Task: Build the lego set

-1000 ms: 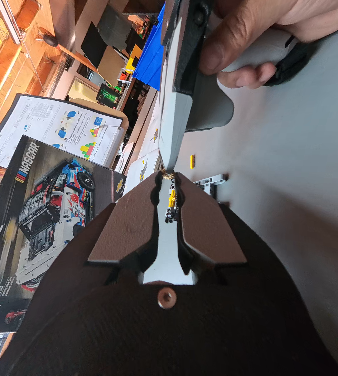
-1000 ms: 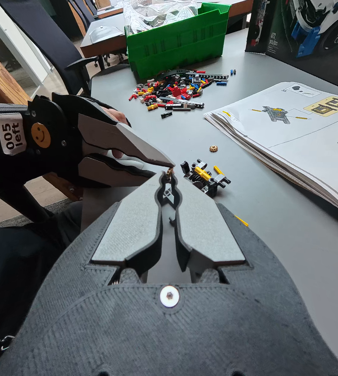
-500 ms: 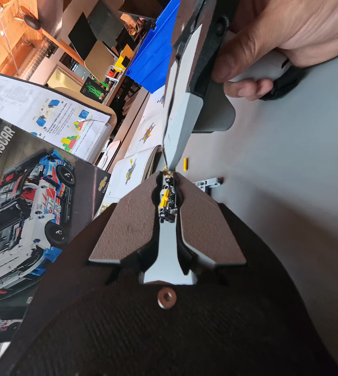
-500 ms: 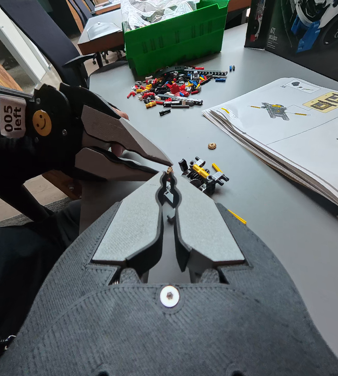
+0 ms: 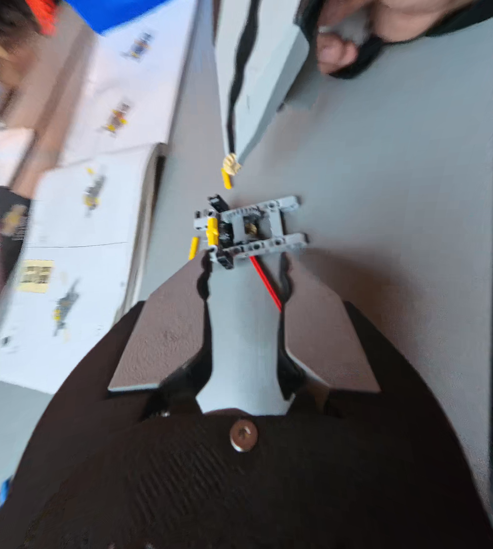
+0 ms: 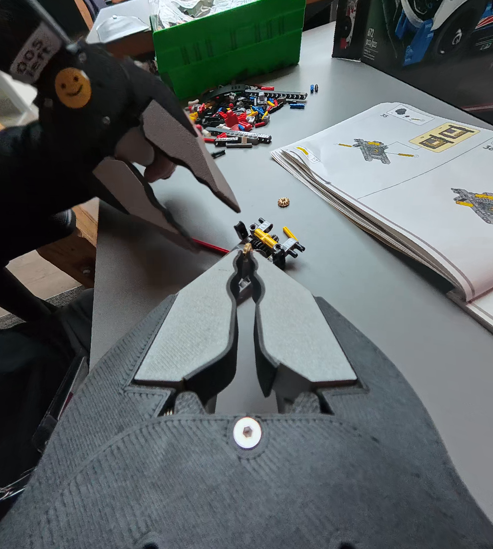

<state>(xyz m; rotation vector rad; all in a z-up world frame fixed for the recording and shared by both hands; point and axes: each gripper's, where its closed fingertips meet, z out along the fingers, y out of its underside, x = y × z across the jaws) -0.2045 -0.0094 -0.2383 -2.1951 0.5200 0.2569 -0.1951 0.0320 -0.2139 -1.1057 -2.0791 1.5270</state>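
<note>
We see the left tool (image 5: 245, 267) with its jaws spread wide and nothing between them, hovering low over the grey desk (image 5: 387, 178). Just ahead of its tips sits the partly built assembly (image 5: 248, 230), a grey frame with a yellow piece and black parts, resting on the desk. A red axle (image 5: 264, 282) lies on the desk, running from the assembly back under the tool's right finger; whether they touch, we cannot tell. A short yellow pin (image 5: 193, 248) lies just beside the assembly.

From the right wrist view, the right tool (image 6: 246, 252) is clenched on a small tan gear (image 6: 247, 248) at its very tips, held close in front of the assembly (image 6: 269, 242). In the left view that same gear (image 5: 231, 164) shows at the tips of the right tool, near a second yellow pin (image 5: 226, 180).

Another tan gear (image 6: 283, 202) lies alone on the desk beyond the assembly. Farther back we see a pile of loose parts (image 6: 239, 116) before a green bin (image 6: 227, 47). An open manual (image 6: 402, 178) lies to the right, and the set's box (image 6: 432, 35) stands behind it.
</note>
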